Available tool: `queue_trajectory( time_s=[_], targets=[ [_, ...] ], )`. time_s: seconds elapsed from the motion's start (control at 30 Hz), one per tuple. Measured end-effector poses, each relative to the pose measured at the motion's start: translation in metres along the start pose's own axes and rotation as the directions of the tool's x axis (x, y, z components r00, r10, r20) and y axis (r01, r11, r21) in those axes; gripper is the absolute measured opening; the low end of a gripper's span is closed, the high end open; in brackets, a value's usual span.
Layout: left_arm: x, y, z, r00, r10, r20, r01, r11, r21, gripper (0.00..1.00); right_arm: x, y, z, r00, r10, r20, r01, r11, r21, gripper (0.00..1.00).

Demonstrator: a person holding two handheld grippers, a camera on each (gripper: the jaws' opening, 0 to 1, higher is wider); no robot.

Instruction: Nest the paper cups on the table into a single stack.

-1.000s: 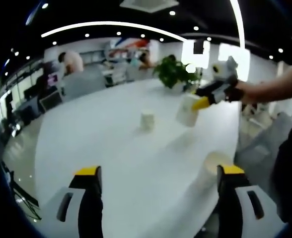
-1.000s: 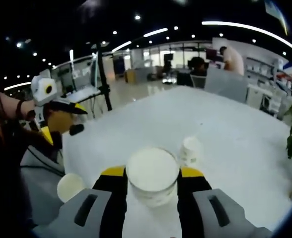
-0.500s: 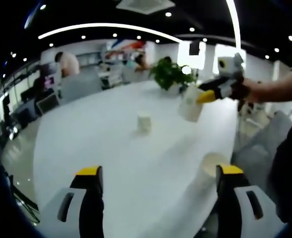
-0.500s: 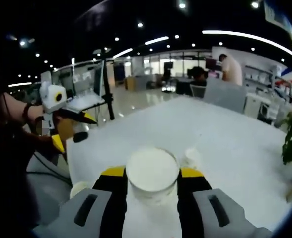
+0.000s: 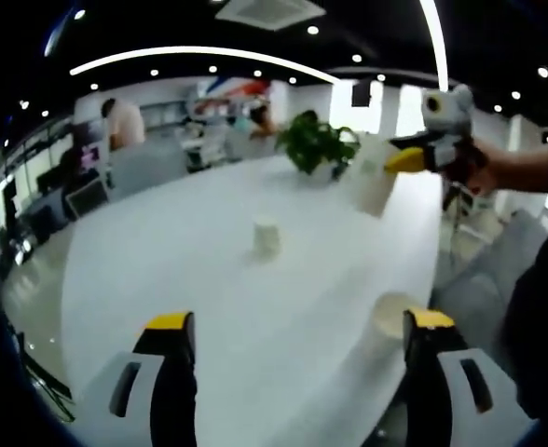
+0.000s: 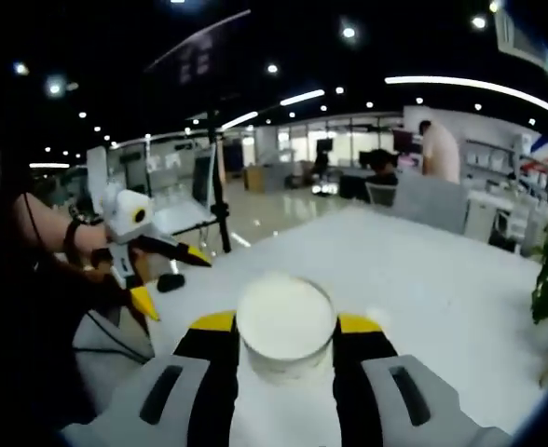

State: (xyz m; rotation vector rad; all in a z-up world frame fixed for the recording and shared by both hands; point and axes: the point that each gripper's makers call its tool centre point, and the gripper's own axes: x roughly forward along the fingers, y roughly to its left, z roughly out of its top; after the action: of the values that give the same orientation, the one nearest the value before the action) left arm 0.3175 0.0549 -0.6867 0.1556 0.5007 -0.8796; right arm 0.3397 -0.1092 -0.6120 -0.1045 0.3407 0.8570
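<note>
Cup, light, thin-walled and crushable, is clamped mid-wall in right gripper; left gripper gapes empty.

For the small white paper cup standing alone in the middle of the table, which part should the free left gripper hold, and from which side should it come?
Grip the small white paper cup across its side wall, about mid-height, coming level from the near side. It stands upright and alone on the white table, so both sides look free. The left gripper is open and faces it; the right gripper holds another white paper cup.
</note>
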Motion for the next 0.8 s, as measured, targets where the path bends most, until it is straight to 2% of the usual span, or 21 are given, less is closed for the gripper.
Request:
queue_trajectory(
  time_s=[0.33, 0.53, 0.8],
  targets=[
    [0.0, -0.008, 0.004, 0.999, -0.022, 0.034, 0.024, 0.998, -0.056, 0.88, -0.001, 0.008, 0.0, 1.0, 0.014, 0.025, -0.015, 1.0, 0.028, 0.35],
    [0.002, -0.022, 0.012, 0.996, -0.058, 0.068, 0.063, 0.995, -0.073, 0.83, 0.0, 0.012, 0.005, 0.999, 0.023, 0.042, -0.024, 0.999, 0.03, 0.35],
    [0.007, -0.04, 0.021, 0.988, -0.108, 0.106, 0.119, 0.988, -0.095, 0.83, 0.001, 0.016, 0.011, 0.997, 0.034, 0.069, -0.037, 0.998, 0.047, 0.35]
  ],
)
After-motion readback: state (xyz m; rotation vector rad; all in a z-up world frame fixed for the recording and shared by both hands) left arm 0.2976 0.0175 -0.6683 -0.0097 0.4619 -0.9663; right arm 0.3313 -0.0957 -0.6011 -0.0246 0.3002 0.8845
